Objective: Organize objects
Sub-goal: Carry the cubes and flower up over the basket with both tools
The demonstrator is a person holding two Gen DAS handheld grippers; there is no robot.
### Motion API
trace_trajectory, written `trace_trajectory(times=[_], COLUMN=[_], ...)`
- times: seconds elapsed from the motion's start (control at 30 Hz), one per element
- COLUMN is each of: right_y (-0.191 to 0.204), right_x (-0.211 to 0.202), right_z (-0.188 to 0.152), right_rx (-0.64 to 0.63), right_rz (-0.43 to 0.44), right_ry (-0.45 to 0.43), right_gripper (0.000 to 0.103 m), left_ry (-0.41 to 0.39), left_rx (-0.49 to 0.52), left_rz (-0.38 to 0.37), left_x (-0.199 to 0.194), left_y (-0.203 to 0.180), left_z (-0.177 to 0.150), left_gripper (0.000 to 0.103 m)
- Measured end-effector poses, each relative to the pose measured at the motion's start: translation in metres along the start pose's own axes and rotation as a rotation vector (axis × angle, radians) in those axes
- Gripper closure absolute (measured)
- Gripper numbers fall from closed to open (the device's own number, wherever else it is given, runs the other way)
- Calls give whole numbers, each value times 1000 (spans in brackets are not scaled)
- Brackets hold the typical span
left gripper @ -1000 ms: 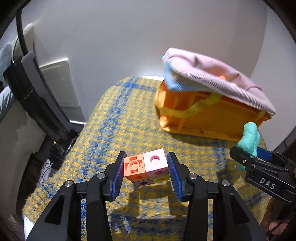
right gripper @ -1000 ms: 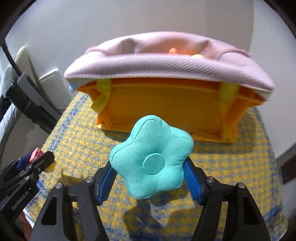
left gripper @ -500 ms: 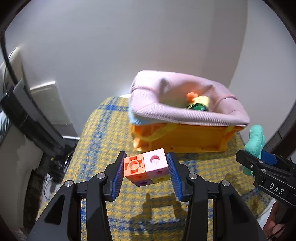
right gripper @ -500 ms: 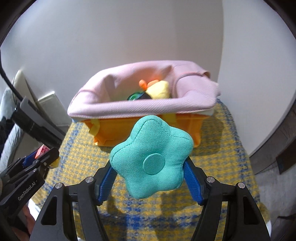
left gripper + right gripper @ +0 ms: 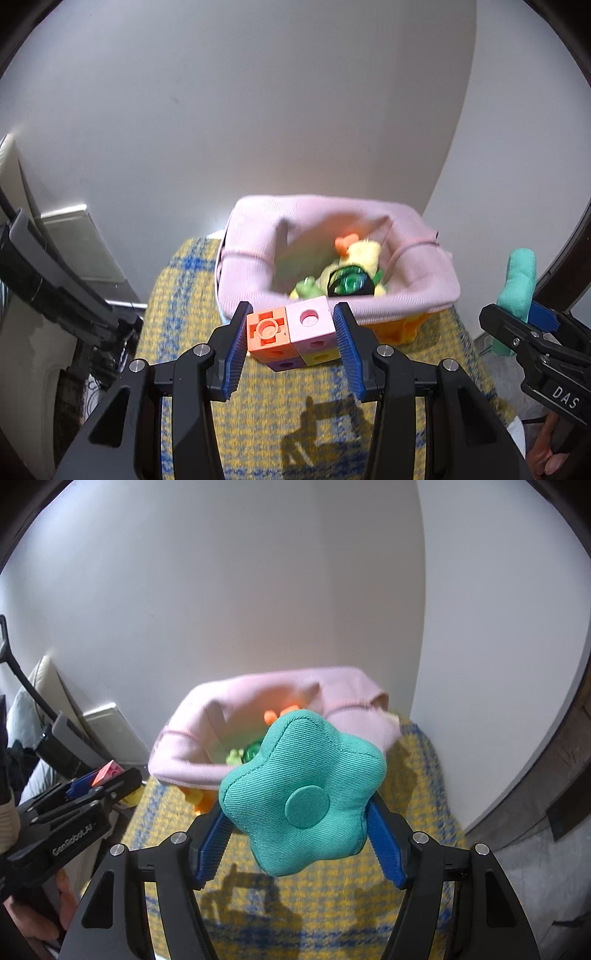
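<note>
My left gripper (image 5: 291,334) is shut on a cluster of toy blocks (image 5: 293,338), orange and pink on top, purple and yellow below. It holds them in the air just in front of an orange basket with a pink cloth liner (image 5: 251,258). Inside the basket lie a yellow plush, a green toy and a dark green round thing. My right gripper (image 5: 301,812) is shut on a teal flower-shaped cushion (image 5: 303,801), held above the table in front of the basket (image 5: 192,716). The cushion hides much of the basket's inside in the right wrist view.
The basket stands at the far end of a small table under a yellow and blue checked cloth (image 5: 295,424). White walls rise close behind it. Dark furniture and a grey panel (image 5: 77,243) stand left of the table. The floor drops off at the right (image 5: 517,886).
Both grippers have risen and tilted down, so the basket now looks smaller and lower, with its open top and contents in view. Both still hold their objects.
</note>
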State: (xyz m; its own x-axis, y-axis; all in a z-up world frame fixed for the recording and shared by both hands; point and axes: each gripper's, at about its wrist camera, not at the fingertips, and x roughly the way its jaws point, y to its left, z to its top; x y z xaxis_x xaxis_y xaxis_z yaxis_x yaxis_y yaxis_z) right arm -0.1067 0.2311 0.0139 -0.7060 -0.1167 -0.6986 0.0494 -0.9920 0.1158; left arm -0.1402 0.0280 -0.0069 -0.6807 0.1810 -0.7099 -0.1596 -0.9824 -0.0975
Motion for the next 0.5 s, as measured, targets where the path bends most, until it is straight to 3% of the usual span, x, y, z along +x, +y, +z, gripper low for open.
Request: trace_trajectory(times=[0.5], right_y=[22], right_x=[11], right_z=[60], right_rx=[-47], right_rz=[16], right_ry=[-44], right_gripper=[35], left_ry=[-12], left_rx=[11], left_rz=[8], left_x=[20], left_y=[5], left_z=[56], left_gripper=[58])
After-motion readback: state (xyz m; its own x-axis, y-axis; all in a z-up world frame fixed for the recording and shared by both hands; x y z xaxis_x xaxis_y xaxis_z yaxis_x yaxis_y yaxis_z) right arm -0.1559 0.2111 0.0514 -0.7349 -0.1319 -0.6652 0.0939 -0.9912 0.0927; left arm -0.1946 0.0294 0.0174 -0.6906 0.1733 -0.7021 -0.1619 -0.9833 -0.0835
